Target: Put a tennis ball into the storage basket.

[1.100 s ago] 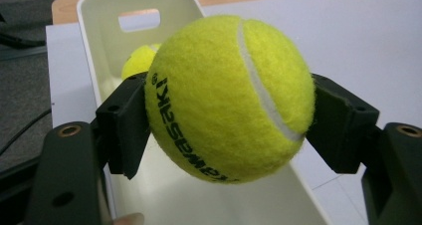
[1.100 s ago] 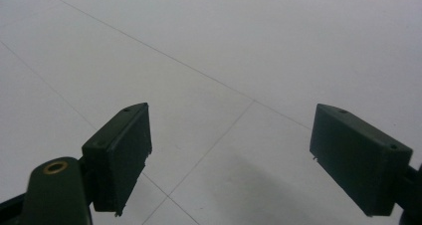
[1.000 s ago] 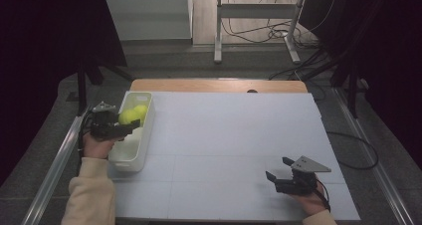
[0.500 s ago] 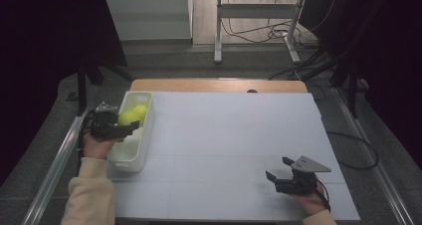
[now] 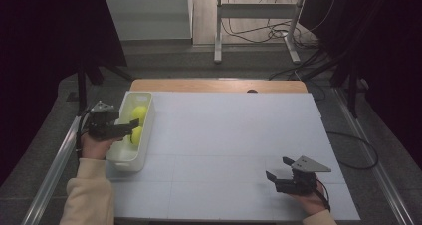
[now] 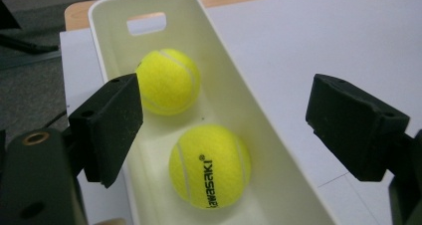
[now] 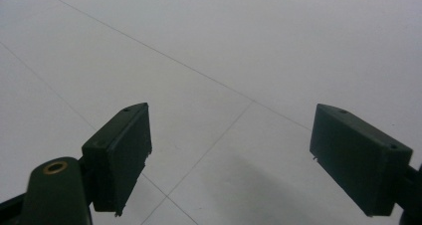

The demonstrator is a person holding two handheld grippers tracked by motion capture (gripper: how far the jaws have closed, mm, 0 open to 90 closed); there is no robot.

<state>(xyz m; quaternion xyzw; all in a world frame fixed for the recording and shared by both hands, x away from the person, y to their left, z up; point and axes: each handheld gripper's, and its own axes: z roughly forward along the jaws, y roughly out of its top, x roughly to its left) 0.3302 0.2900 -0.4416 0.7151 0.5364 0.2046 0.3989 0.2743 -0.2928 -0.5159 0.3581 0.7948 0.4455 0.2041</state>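
Smooth white tabletop (image 5: 234, 135). Left gripper (image 6: 224, 130) jaws just opened wide; fuzzy yellow ball (image 6: 210, 166) lies free below them in glossy oblong bin (image 6: 234, 90). Right gripper (image 7: 231, 158) wide, nothing held.

Both tennis balls, the near one (image 6: 210, 166) and the far one (image 6: 168, 80), have that fuzzy yellow felt nap, totally matt; the near one carries black print. The bin (image 6: 259, 115) looks like smooth cream plastic with a slight sheen along its walls. The counter (image 5: 234, 135) has a flat white matt top with thin seam lines, and bare wood shows at its far edge. The left tongs (image 6: 221, 130) have black pads, dull and a bit rubbery-looking. Same on the right tongs (image 7: 231, 160).
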